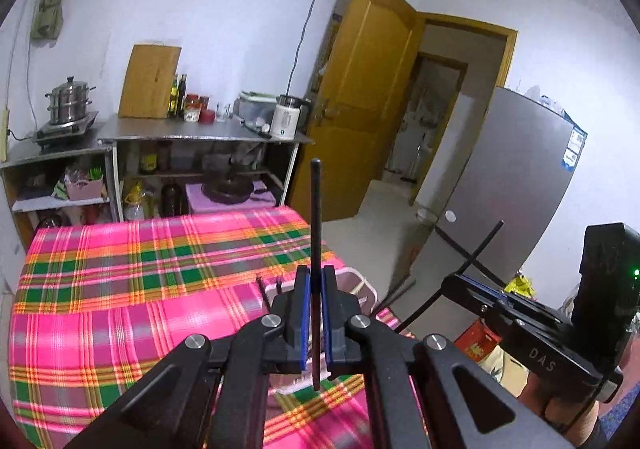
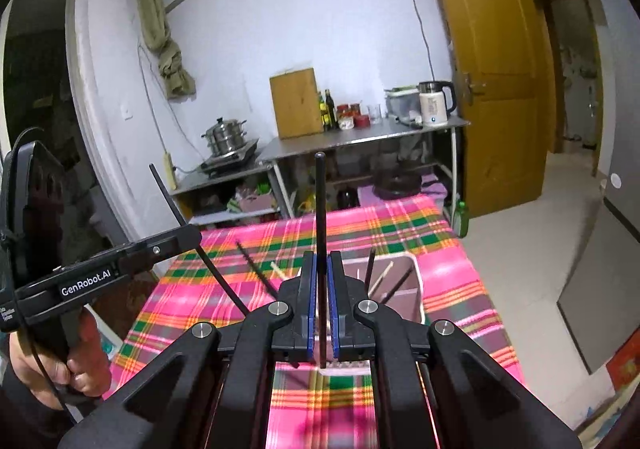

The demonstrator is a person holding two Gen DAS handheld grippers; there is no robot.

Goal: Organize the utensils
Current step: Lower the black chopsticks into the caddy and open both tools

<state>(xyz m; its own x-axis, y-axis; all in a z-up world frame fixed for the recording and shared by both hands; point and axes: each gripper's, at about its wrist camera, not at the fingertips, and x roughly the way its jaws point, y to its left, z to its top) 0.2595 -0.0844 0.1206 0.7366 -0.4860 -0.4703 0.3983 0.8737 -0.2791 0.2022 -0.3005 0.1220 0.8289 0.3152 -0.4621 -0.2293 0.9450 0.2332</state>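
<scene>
A: Item one, bottom centre of the left wrist view: left gripper [image 1: 316, 313], pads clamped on a black chopstick [image 1: 316, 233] standing upright.

B: Item two, bottom centre of the right wrist view: right gripper [image 2: 321, 305], likewise pinched on a second black chopstick [image 2: 320, 217], upright. Both tongs grip; neither is open.

A: Item three, just beyond the fingers: pink utensil basket [image 2: 416, 273] on the plaid tablecloth [image 2: 448, 289], several sticks already leaning inside it.

B: Risks, as I judge them: each chopstick is held low on its length, so a tilt could let it pivot or slide through the pads. The leaning sticks could deflect a new one at the rim. The two tools sit near each other and may knock.

A: Further back, upper centre: steel counter [image 2: 360, 137], cutting board [image 2: 296, 105], kettle [image 2: 434, 103], steamer pot [image 2: 226, 135]. Well apart from the basket; no obstruction.

B: Upper right: wooden door [image 2: 492, 69], open.
</scene>
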